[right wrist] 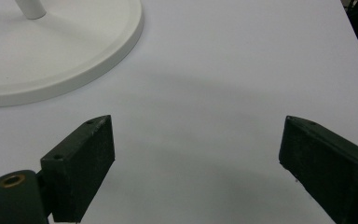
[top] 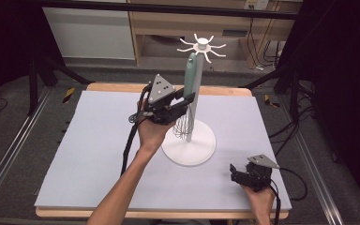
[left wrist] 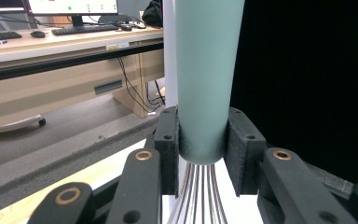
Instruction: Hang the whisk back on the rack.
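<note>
A whisk with a pale green handle [top: 191, 75] and wire loops [top: 183, 125] hangs upright beside the pole of a white rack [top: 201, 46] with hooks on top. My left gripper [top: 187, 97] is shut on the lower end of that green handle [left wrist: 205, 70]; both pads [left wrist: 170, 140] press its sides, and the wires [left wrist: 198, 196] fan out below. My right gripper [top: 234, 172] rests low at the table's front right, open, with bare mat between its pads [right wrist: 86, 163].
The rack's round white base [top: 190, 143] sits mid-table on a pale mat [top: 98, 154]; its rim [right wrist: 121, 46] lies just beyond my right gripper. A wooden shelf unit [top: 168, 28] and cables [top: 286, 131] stand behind and right of the table.
</note>
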`<state>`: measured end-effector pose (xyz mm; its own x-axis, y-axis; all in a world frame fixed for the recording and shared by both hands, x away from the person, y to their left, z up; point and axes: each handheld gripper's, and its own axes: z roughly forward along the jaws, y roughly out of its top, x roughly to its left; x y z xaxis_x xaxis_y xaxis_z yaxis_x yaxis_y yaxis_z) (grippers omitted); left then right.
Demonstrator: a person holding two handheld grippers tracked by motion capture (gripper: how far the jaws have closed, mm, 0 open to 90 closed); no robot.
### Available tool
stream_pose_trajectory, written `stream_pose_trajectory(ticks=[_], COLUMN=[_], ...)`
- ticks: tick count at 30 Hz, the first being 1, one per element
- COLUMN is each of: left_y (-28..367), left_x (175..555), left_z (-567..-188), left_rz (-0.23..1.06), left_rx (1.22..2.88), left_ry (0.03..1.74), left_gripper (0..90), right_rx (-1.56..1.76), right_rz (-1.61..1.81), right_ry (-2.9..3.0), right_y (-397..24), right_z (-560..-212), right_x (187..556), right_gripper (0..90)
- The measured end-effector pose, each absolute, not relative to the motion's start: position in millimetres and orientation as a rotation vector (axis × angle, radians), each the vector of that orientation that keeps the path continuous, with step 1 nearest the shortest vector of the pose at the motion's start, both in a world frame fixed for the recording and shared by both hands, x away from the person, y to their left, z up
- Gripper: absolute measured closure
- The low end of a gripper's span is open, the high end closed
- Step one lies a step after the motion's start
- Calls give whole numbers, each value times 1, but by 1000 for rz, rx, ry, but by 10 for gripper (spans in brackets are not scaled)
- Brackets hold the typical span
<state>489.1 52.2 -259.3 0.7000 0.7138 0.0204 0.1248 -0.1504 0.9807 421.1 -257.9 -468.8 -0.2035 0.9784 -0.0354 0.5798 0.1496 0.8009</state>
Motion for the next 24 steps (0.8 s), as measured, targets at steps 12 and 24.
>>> stream_pose_trajectory(ticks=[12,24], left_y=[59,89], left_x=[480,463], left_z=[-258,-276], left_rz=[604,605], left_rx=[1678,1718], left_ry=[658,700], left_gripper=[605,513], right_rx=[1486,1489], right_rz=[897,892], right_ry=[1858,1855], right_y=[-258,-258], right_z=[-469,-469], right_x=[421,421], right_gripper=[108,108])
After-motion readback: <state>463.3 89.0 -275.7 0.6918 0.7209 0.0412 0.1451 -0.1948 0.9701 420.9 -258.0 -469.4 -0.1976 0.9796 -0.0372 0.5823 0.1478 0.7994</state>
